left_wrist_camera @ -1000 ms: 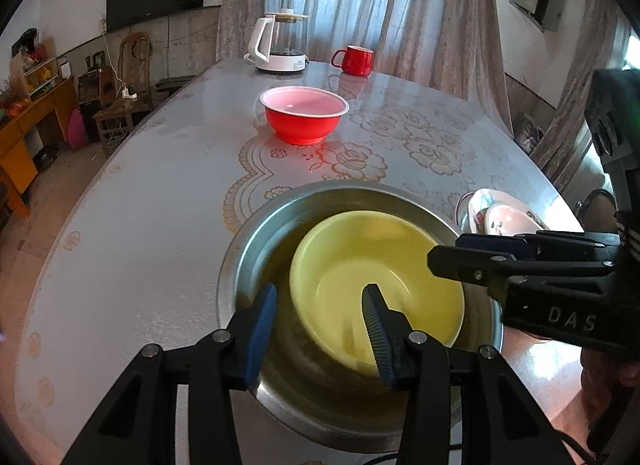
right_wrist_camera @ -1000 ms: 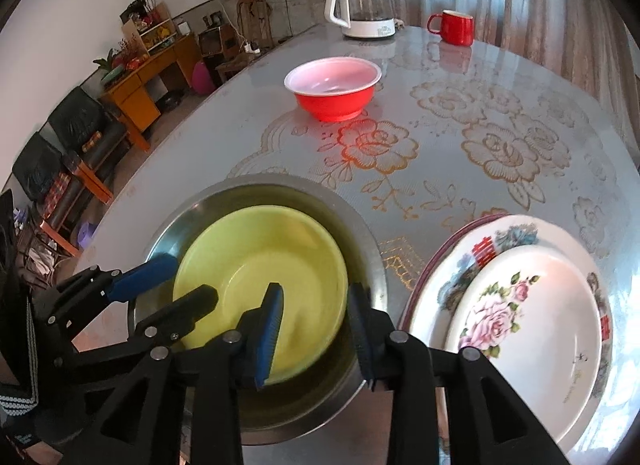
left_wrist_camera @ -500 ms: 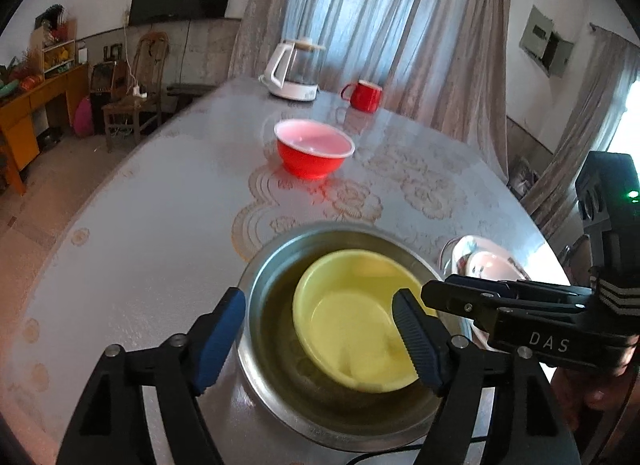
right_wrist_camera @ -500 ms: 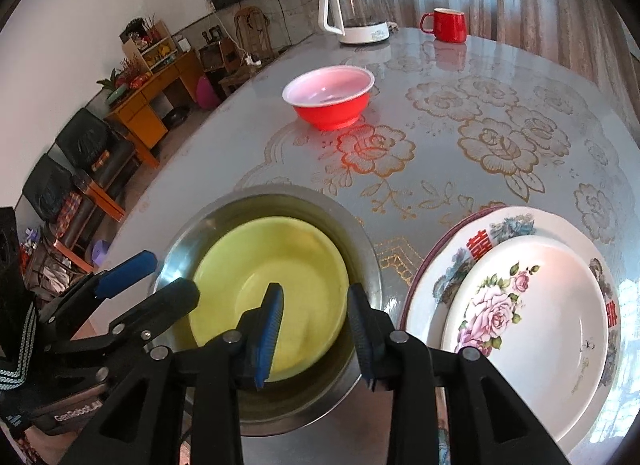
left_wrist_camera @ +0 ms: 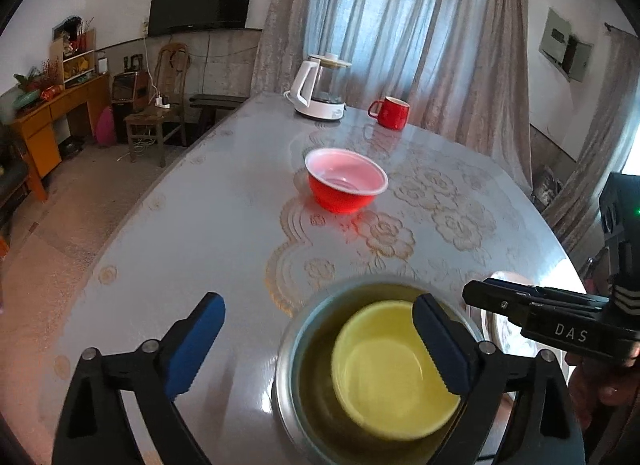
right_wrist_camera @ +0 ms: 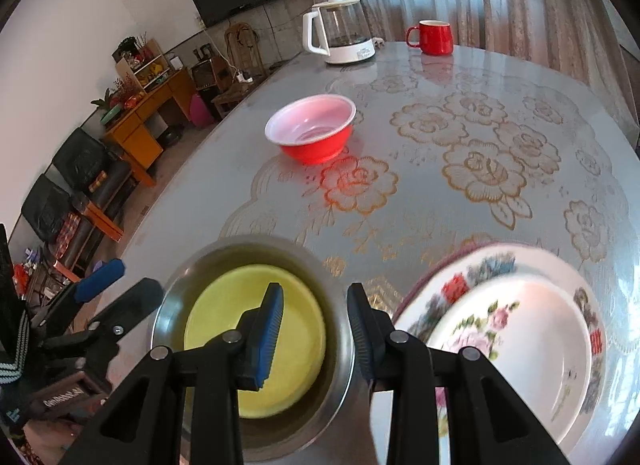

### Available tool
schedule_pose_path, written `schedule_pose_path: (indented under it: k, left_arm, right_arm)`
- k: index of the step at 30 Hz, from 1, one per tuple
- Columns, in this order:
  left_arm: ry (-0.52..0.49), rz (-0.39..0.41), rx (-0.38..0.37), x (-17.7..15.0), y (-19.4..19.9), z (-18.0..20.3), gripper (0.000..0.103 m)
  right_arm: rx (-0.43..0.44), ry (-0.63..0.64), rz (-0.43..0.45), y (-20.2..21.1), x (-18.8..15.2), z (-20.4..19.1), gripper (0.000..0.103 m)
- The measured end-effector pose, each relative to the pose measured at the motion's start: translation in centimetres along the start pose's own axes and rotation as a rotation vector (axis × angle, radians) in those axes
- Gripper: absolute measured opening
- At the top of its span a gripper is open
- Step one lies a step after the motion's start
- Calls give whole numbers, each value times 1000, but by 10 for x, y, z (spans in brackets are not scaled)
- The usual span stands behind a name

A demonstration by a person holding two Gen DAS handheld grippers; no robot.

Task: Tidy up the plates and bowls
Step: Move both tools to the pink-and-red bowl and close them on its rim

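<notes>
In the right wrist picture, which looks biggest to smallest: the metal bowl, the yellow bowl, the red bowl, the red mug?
1. metal bowl
2. yellow bowl, sitting inside it
3. red bowl
4. red mug

The red bowl and mug sit farther from the camera, so they look smaller than they really are.

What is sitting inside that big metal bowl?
A yellow bowl sits inside the metal bowl, open side up and apparently empty. The metal bowl's bottom is covered by it, and the right claw blocks part of the view.
</notes>
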State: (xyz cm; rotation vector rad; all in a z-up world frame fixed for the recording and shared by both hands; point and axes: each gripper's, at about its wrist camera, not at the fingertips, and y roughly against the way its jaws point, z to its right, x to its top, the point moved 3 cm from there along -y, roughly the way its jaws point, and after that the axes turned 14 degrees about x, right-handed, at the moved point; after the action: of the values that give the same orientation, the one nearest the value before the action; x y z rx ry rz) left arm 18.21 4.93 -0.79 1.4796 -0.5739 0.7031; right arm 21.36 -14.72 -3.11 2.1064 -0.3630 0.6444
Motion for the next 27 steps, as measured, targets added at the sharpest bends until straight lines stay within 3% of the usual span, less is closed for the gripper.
schedule_pose_path:
  k: [6,13,27]
  left_arm:
    - [20,-46,11,35,-30,-11,99]
    - [58,-122,-48,72,-85,-7,96]
    - [110,-210,-75,114,-165,16,94]
  right_arm:
    - [31,7,18,-10,34,13,34]
    - [73,-72,22,-30,70,43,34]
    - [61,-194,3,-86,138,86,34]
